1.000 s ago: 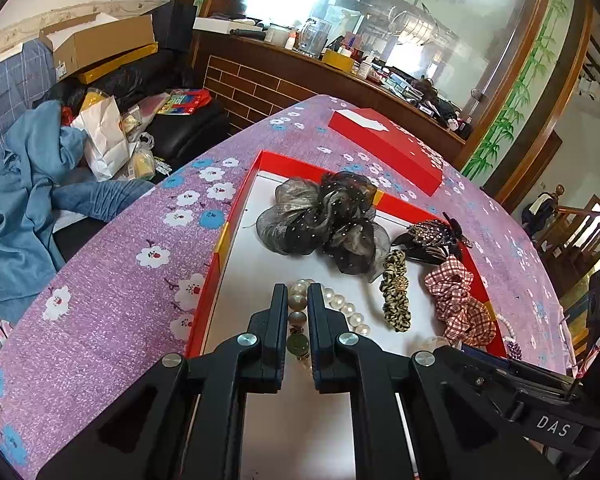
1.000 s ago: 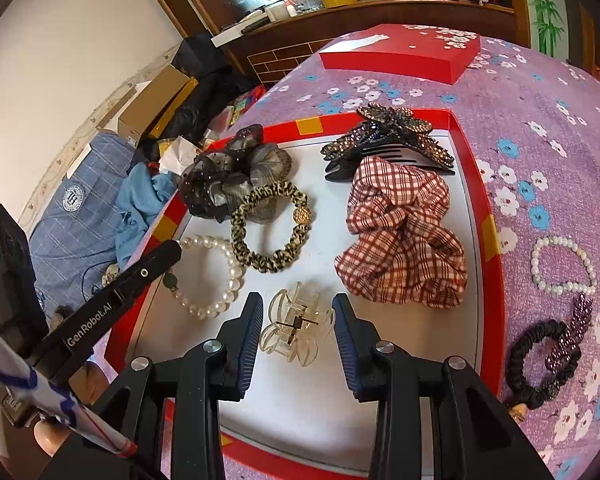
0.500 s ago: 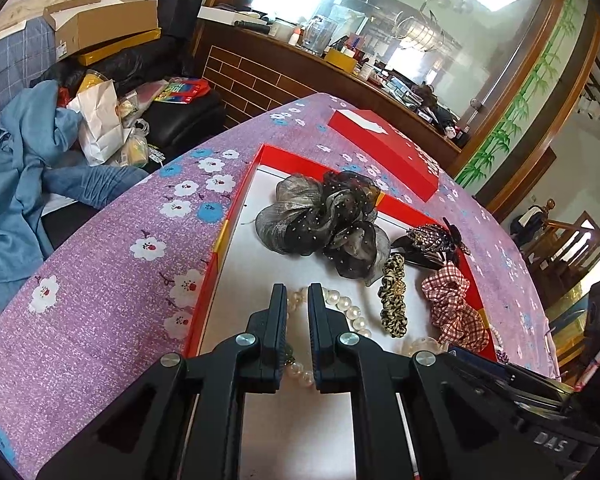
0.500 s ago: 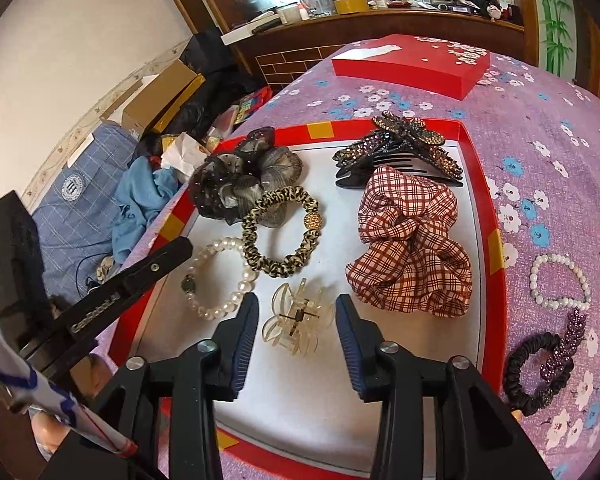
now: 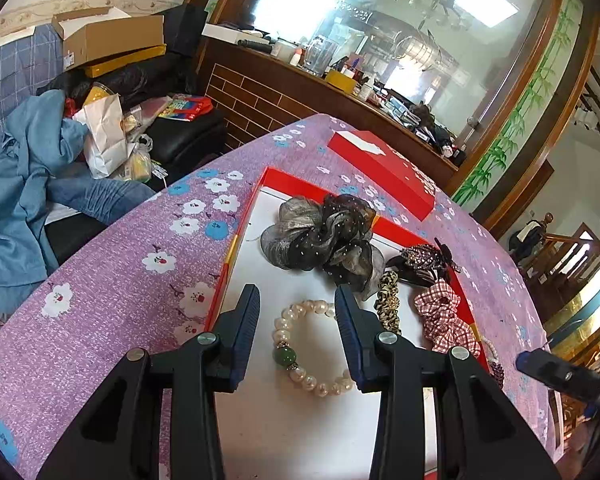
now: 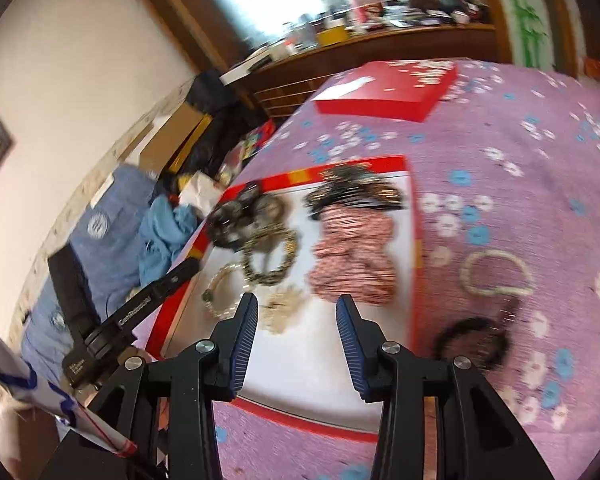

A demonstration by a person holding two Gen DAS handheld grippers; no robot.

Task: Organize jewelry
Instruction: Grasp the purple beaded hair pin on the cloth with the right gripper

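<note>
- The white pearl bracelet with one green bead [image 5: 305,350] lies flat on the white floor of the red-rimmed tray [image 5: 244,216].
- The left gripper [image 5: 297,322] stands open around it, gripping nothing.
- The right gripper [image 6: 296,322] is also open — empty.
- The bracelet is likely light, slippery and limp — pinch across one strand near the green bead.

In my left wrist view, the red-rimmed white tray [image 5: 242,236] lies on the purple flowered tablecloth [image 5: 112,288]. Inside it, the white pearl bracelet with a green bead [image 5: 300,344] sits at centre, the sheer black-and-grey scrunchie [image 5: 320,236] at its 12 o'clock, and the leopard-print hair tie [image 5: 388,304] at its 2 o'clock. The red flat box lid [image 5: 384,172] lies beyond the tray.
</note>
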